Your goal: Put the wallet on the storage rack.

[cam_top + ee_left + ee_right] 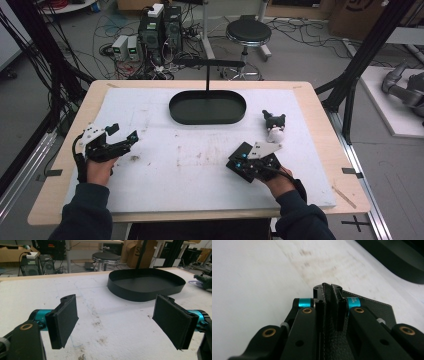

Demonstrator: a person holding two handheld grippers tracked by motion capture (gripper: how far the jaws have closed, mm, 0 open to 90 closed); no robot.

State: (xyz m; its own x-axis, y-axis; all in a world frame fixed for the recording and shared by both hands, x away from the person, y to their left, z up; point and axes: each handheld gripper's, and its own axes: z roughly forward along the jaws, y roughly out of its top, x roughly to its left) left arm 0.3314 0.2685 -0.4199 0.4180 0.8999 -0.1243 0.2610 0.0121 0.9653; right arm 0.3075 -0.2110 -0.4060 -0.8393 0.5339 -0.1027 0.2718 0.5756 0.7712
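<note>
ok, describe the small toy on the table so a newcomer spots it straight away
Start at the black oval tray at the far middle of the white mat. Just off the tray's right end stands a small plush figure. It alone is soft and two-toned: dark head, white body.

Table (65,200): wooden, white mat (150,170) on top.
On mat: black oval tray (207,107), small toy figure (274,126), black wallet (241,159).

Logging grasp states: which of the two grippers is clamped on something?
The right gripper: its jaws pinch a black leather wallet. The left gripper stands wide open.
</note>
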